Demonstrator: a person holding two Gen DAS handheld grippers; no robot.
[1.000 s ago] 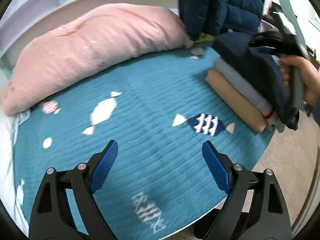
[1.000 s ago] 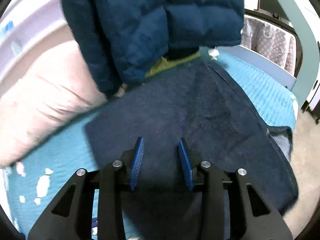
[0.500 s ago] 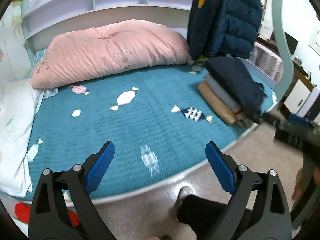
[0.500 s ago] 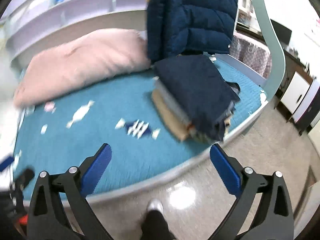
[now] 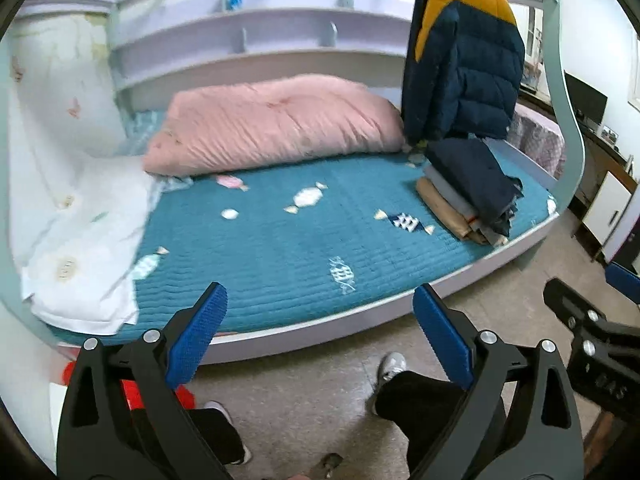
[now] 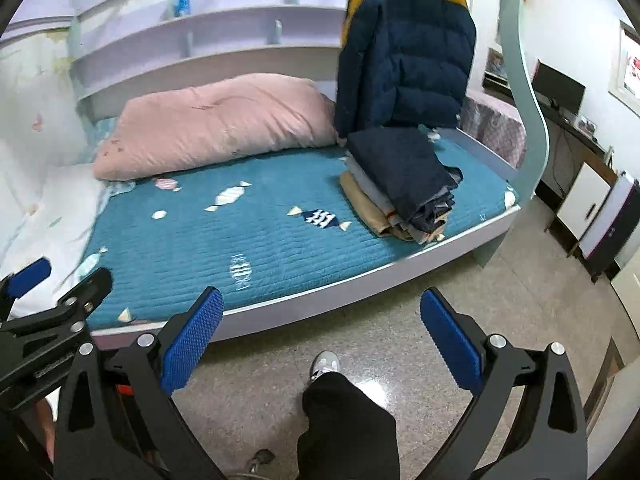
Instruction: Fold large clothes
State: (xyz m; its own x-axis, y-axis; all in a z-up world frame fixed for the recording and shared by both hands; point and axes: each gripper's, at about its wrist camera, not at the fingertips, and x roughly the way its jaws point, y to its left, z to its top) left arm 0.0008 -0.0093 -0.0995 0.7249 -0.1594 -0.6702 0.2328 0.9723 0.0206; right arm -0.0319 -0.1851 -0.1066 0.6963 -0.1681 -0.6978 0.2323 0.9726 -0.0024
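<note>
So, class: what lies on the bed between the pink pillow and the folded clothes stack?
Bare teal quilt with candy prints separates the pink pillow from the folded stack; right wrist view.

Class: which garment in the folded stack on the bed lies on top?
The dark navy garment; the grey and tan ones lie beneath it.

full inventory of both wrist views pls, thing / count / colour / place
folded clothes stack: 1, navy on grey on tan, bed's right end
puffer jacket: 1, navy and yellow, hanging above stack
duvet: 1, pink, back of bed
bedspread: 1, teal with candy print, covering bed
white bedding: 1, white, bed's left end
shelves: lilac, behind bed
monitor: 1, black, far right desk
left gripper: open, empty, over floor
right gripper: open, empty, over floor
person's legs: black trousers, grey shoes
</note>
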